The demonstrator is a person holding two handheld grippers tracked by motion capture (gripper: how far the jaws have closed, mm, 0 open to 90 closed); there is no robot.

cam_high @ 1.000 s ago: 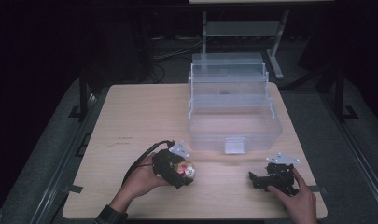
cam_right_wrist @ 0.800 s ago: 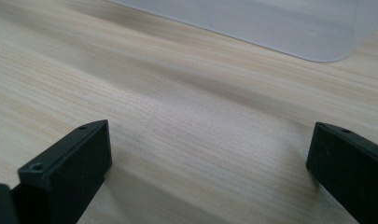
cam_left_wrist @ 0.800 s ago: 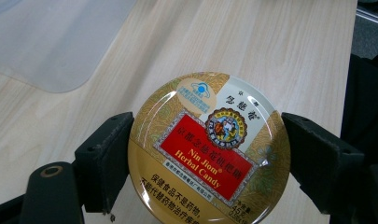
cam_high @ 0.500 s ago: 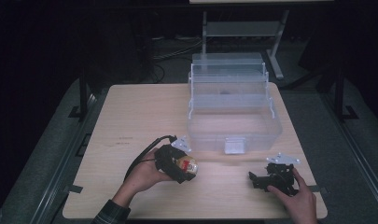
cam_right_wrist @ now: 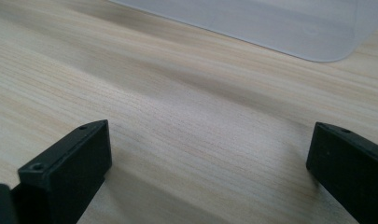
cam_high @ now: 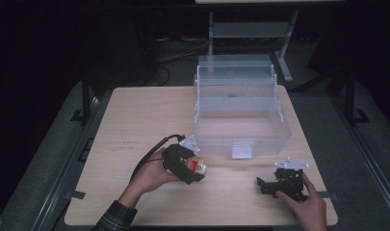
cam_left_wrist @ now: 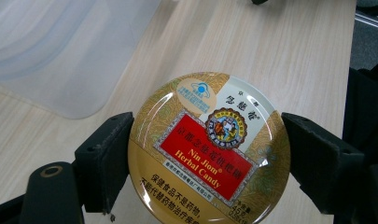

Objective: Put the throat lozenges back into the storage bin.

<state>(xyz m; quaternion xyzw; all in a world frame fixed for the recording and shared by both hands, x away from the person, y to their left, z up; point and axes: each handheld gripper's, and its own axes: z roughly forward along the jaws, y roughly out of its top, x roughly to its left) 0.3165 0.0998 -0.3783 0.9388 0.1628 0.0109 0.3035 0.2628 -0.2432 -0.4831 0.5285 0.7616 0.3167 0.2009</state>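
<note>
Round gold candy tin [cam_left_wrist: 209, 149] clamped between both black jaws of the left gripper [cam_high: 188, 166], one jaw tight against each side of its rim, lid facing the camera (red label reading "Nin Jiom Herbal Candy"). Tin [cam_high: 198, 166] carried near the front of the light wooden table [cam_high: 144, 115], whether touching the wood or just above it impossible to tell. Directly beyond, a clear plastic storage box [cam_high: 240, 115] with stepped tiers open toward the back, its front wall and white latch [cam_high: 242, 150] near the tin, its rounded translucent corner [cam_left_wrist: 60, 56] just ahead and to one side. Right gripper [cam_high: 274, 185] low near the front right corner, well apart from the tin, jaws spread wide over bare wood, nothing between them, the box's edge [cam_right_wrist: 252, 23] ahead.
</note>
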